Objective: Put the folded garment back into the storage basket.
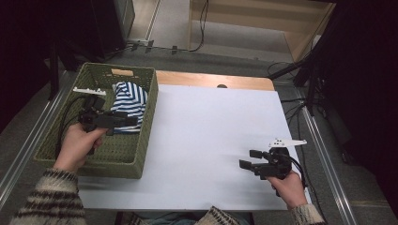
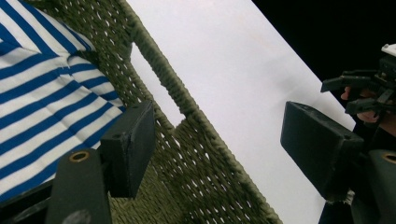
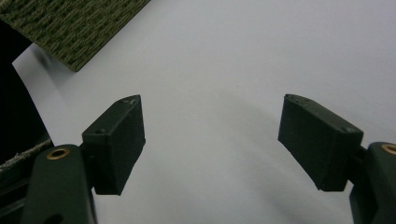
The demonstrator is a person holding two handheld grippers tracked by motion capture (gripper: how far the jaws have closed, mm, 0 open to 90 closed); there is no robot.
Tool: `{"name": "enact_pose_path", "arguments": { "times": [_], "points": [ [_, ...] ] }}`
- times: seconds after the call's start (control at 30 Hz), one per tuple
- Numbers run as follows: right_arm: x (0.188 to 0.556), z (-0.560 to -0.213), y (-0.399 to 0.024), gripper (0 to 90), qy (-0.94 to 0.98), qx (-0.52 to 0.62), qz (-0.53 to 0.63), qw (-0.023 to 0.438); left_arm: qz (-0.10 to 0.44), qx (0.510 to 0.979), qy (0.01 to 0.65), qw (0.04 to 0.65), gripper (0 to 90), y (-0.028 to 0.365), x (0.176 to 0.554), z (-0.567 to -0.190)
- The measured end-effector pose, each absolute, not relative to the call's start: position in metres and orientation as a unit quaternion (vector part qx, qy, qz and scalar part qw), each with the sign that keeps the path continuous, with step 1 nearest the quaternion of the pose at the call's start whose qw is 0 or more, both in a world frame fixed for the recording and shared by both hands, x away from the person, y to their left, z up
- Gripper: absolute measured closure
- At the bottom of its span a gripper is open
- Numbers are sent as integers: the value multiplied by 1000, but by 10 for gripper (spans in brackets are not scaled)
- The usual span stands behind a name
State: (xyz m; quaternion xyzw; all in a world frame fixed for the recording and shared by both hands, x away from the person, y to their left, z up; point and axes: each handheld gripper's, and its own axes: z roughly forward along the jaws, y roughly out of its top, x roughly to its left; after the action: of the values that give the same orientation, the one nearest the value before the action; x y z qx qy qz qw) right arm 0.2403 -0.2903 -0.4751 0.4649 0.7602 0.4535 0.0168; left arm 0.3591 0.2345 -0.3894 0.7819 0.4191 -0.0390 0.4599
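The striped cloth (image 1: 130,102), blue and white, lies bunched in the green woven basket (image 1: 61,136) at the left end of the white surface (image 1: 206,140), toward the basket's far right corner. From above, the near edge of the cloth is covered by the left claw (image 1: 133,121), so how far it reaches across the basket floor cannot be made out. In the left gripper view the cloth (image 2: 42,98) runs off the top and left edges, and the basket wall (image 2: 196,154) is cut off at the bottom. The basket's far rim carries a small pale tag, too small to read.

The left hand (image 1: 80,143) holds its tool over the basket, pointing level toward the right, the left claw just above the cloth's near edge. Its jaws stand apart with nothing pressed between them; one sits over the cloth, the other over the basket's right wall and the surface beyond.

The right hand (image 1: 286,185) rests at the near right of the surface, well apart from the basket, its tool pointing left. The right claw (image 1: 249,159) is spread wide, with bare white surface between the jaws
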Motion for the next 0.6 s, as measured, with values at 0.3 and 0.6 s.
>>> {"name": "enact_pose_path", "arguments": {
  "times": [0.3,0.6],
  "points": [
    [243,-474,-290,209,761,463,453,18,-36,783,421,456,268,235,344,-390],
    [243,-473,-290,209,761,463,453,19,-34,782,424,455,267,235,330,-391]
  ]
}}
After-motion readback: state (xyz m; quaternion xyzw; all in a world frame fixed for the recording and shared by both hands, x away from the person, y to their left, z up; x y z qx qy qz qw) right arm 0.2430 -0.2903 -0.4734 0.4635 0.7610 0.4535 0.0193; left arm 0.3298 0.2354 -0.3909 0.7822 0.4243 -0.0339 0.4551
